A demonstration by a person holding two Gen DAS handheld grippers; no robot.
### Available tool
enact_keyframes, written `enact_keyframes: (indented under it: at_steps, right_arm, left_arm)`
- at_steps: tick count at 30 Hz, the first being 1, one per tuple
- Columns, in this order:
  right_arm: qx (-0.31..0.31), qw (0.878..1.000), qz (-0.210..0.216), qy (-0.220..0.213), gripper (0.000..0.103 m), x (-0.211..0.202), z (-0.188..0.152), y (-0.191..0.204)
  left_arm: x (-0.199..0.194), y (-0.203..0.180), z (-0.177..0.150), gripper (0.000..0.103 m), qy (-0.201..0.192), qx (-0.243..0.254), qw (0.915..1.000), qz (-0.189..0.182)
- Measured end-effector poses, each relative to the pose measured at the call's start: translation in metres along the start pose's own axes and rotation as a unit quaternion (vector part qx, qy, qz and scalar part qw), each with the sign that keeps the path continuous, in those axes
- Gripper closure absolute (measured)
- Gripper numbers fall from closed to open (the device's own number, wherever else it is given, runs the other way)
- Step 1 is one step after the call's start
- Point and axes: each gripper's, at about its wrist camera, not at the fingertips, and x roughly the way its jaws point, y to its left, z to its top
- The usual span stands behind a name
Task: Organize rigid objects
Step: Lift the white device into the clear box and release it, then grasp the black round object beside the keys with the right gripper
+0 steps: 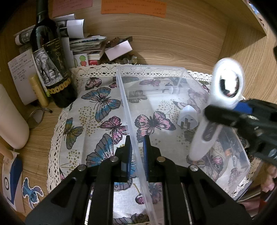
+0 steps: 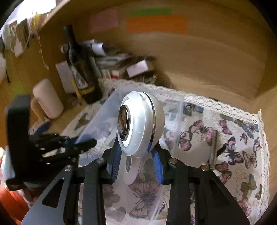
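Left of the bin (image 1: 173,72) stands a wine bottle (image 1: 50,57) with an elephant label; its gold script is too small to read. Orange notes (image 1: 133,7) behind carry writing I cannot make out. The left gripper (image 1: 136,152) is clamped on the bin's near wall. A white plug (image 1: 187,117) lies inside the bin. Above the bin's right side, the right gripper (image 2: 136,159) grips a white handheld device (image 2: 138,121). Butterfly cloth (image 2: 242,155) lies open to the right.
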Motion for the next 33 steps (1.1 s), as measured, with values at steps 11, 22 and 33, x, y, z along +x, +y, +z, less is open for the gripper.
enact_keyframes:
  at_steps: [11,22,33]
  right_arm:
    - [-0.031,0.999,-0.004,0.038,0.069,0.036,0.011,0.018]
    - [-0.031,0.999,-0.029,-0.003,0.068,0.013,0.016,0.014]
    - [-0.010,0.993,-0.102,-0.051,0.044,-0.038,0.000,-0.015]
  left_arm:
    - [0.000,0.002,-0.001,0.092,-0.001,-0.002,1.0000,-0.005]
    - [0.003,0.002,-0.002,0.091,0.003,0.000,1.0000,-0.008]
    - [0.003,0.002,-0.002,0.090,0.003,0.001,1.0000,-0.007]
